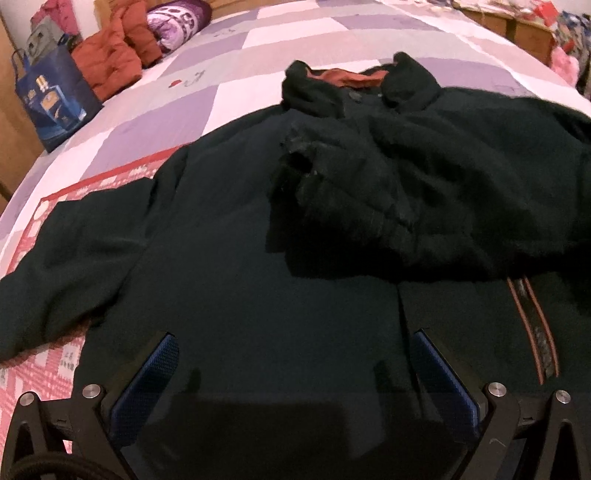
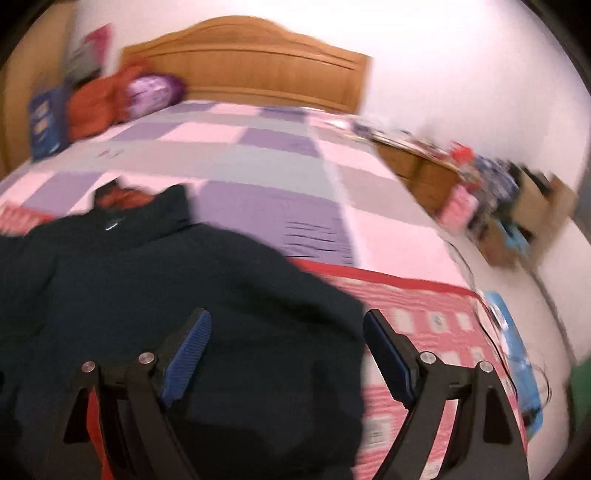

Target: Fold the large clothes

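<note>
A large dark green jacket (image 1: 229,236) with an orange-lined collar (image 1: 343,75) lies spread on the bed. One sleeve (image 1: 362,184) is folded across its chest; the other sleeve (image 1: 62,258) stretches out to the left. My left gripper (image 1: 293,341) is open and empty, hovering low over the jacket's lower front. My right gripper (image 2: 286,325) is open and empty above the jacket's (image 2: 147,280) right edge. The right wrist view is blurred.
The bed has a purple-and-white checked quilt (image 1: 229,74) and a red patterned blanket (image 2: 424,325). A blue bag (image 1: 51,103), an orange coat (image 1: 110,55) and a purple pillow (image 1: 177,22) sit near the wooden headboard (image 2: 255,66). Cluttered furniture (image 2: 491,184) stands to the right.
</note>
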